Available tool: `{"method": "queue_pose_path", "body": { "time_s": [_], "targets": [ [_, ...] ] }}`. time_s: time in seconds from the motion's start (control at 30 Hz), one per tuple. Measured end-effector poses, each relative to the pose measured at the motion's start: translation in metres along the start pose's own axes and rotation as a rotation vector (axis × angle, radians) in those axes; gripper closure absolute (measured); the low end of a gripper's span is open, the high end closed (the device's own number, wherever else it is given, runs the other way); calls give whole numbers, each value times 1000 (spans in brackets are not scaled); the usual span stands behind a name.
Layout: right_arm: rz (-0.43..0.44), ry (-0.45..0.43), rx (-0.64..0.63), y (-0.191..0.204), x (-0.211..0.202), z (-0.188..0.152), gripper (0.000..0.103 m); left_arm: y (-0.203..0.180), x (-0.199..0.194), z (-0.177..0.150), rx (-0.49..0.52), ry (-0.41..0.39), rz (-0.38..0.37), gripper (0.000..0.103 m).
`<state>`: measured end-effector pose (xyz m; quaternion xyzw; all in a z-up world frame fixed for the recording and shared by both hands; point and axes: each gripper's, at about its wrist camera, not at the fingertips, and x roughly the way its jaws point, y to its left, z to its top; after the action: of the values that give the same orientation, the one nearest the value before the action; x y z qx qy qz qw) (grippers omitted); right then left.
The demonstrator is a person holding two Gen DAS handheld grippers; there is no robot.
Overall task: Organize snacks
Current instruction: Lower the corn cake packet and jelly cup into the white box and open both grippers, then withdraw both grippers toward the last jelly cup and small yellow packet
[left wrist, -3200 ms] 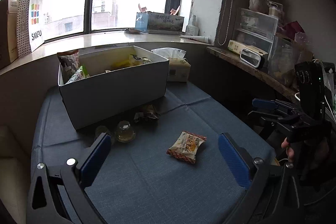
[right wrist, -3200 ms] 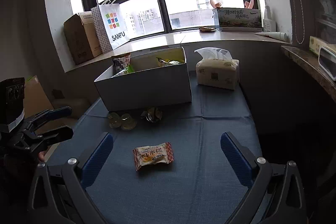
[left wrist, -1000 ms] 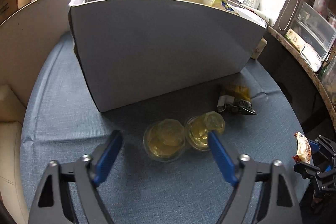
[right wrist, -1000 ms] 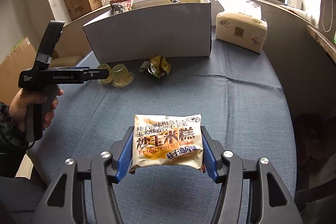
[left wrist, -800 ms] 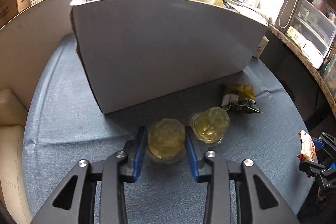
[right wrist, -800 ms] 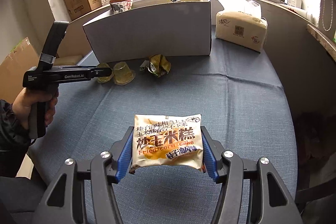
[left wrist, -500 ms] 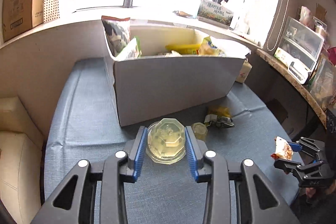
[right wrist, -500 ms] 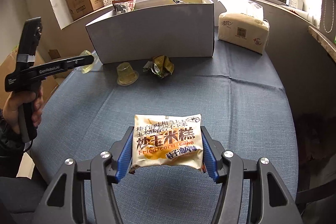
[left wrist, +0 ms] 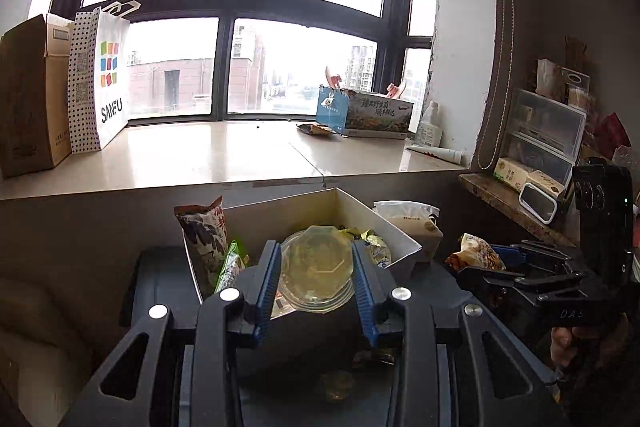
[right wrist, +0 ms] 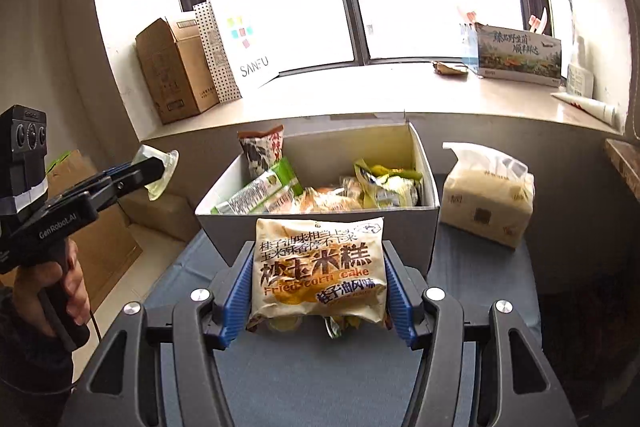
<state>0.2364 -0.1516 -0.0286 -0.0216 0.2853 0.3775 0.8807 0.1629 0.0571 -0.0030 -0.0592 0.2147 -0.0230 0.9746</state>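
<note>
My left gripper (left wrist: 316, 277) is shut on a clear jelly cup (left wrist: 316, 269) and holds it high in the air, in front of the white snack box (left wrist: 404, 245). In the right wrist view the same gripper (right wrist: 154, 167) shows left of the box (right wrist: 328, 233) with the cup (right wrist: 158, 173) in it. My right gripper (right wrist: 318, 287) is shut on a fried corn cake packet (right wrist: 318, 269), raised just before the box's front wall. The box holds several snack packs. A second jelly cup (left wrist: 338, 385) and a small yellow wrapper (right wrist: 340, 325) lie on the blue table.
A tissue pack (right wrist: 486, 193) stands right of the box. The windowsill behind carries a cardboard carton (right wrist: 172, 67), a SANFU paper bag (right wrist: 240, 43) and a printed box (right wrist: 516, 53). A shelf with plastic drawers (left wrist: 544, 135) is on the right.
Both grippers have risen with their loads. The left has lifted the jelly cup off the table to box-top height; the right has carried the corn cake packet forward up to the box.
</note>
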Motion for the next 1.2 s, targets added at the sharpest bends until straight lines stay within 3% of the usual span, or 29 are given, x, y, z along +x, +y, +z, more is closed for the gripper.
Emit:
{"method": "queue_pose_path", "body": {
  "time_s": [0.2, 0.37, 0.5, 0.57, 0.6, 0.63, 0.67, 0.8, 0.93, 1.1, 1.2],
  "targets": [
    [39, 41, -62, 18, 48, 65, 40, 6, 57, 34, 0, 58, -2, 64],
    [-11, 92, -71, 10, 101, 98, 40, 35, 97, 45, -97, 113, 13, 64],
    [-59, 97, -17, -8, 132, 114, 35, 43, 119, 44, -103, 169, 26, 63],
    [-49, 111, 25, -17, 146, 117, 20, 41, 125, 44, -88, 176, 47, 43],
    [-27, 121, 57, -23, 152, 118, 14, 42, 127, 44, -88, 182, 79, 9],
    [-14, 135, 84, -28, 158, 116, 5, 43, 127, 43, -96, 176, 95, 0],
    [-23, 142, 111, -33, 161, 114, 0, 44, 127, 42, -106, 172, 94, 0],
    [-7, 127, 183, -49, 161, 100, 0, 47, 127, 36, -103, 190, 93, 0],
    [-21, 122, 172, -52, 157, 93, 0, 47, 123, 31, -99, 183, 93, 0],
    [13, 56, 182, -47, 129, 91, 0, 41, 102, 27, -100, 163, 80, 0],
    [49, -9, 140, -35, 99, 87, 0, 31, 74, 22, -96, 123, 36, 0]
  ]
}}
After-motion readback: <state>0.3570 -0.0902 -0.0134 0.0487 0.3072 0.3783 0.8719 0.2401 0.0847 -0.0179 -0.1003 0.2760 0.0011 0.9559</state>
